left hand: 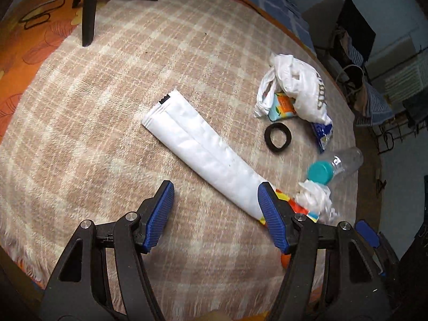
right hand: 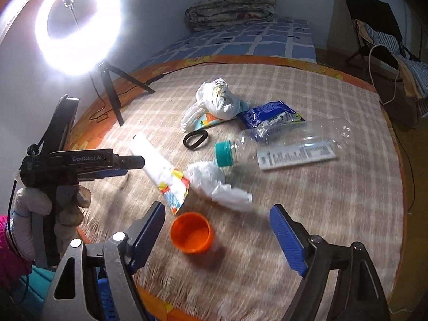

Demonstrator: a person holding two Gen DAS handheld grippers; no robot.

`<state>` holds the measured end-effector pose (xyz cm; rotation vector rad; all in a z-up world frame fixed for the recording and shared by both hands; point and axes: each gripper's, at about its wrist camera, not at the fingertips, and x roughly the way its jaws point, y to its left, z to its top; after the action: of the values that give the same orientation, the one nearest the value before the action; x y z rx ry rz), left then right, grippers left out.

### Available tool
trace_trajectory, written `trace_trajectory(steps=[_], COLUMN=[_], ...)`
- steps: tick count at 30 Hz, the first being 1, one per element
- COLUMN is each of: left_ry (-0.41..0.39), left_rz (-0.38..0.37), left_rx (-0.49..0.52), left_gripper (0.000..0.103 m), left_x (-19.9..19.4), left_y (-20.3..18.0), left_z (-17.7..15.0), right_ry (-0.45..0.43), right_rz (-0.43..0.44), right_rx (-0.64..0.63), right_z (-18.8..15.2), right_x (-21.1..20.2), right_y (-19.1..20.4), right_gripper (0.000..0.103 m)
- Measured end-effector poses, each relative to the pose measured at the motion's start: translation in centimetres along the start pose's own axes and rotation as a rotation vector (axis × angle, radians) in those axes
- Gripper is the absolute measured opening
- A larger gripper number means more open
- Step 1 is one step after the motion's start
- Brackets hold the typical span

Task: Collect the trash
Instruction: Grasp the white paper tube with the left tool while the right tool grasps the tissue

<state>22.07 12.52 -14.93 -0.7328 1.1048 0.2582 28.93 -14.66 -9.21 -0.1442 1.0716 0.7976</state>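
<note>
Trash lies on a checked beige cloth. A long white wrapper with a colourful end lies just ahead of my open, empty left gripper. Beside it are a crumpled tissue, a clear bottle with a teal cap, a black ring, a white plastic bag and a blue packet. An orange cup sits between the fingers of my open right gripper.
A lit ring light on a tripod stands at the far left of the table. The left gripper's body shows at left in the right wrist view. A bed with a folded blanket lies behind, and a chair with clothes stands to the right.
</note>
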Motion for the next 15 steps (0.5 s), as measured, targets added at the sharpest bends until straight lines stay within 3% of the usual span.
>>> trace_trajectory(steps=[9, 15], left_ry=[-0.014, -0.049], left_rz=[0.003, 0.094], left_rx=[0.020, 0.162], left_gripper=[0.067, 0.067], left_x=[1.9, 3.1], left_y=[-1.6, -4.4], left_z=[2.0, 2.0], right_ry=[0.021, 0.056], right_rz=[0.020, 0.014], right_rx=[-0.010, -0.019], right_z=[1.4, 1.2], right_x=[2.4, 4.1], right_y=[0.5, 0.5], right_gripper=[0.075, 0.072])
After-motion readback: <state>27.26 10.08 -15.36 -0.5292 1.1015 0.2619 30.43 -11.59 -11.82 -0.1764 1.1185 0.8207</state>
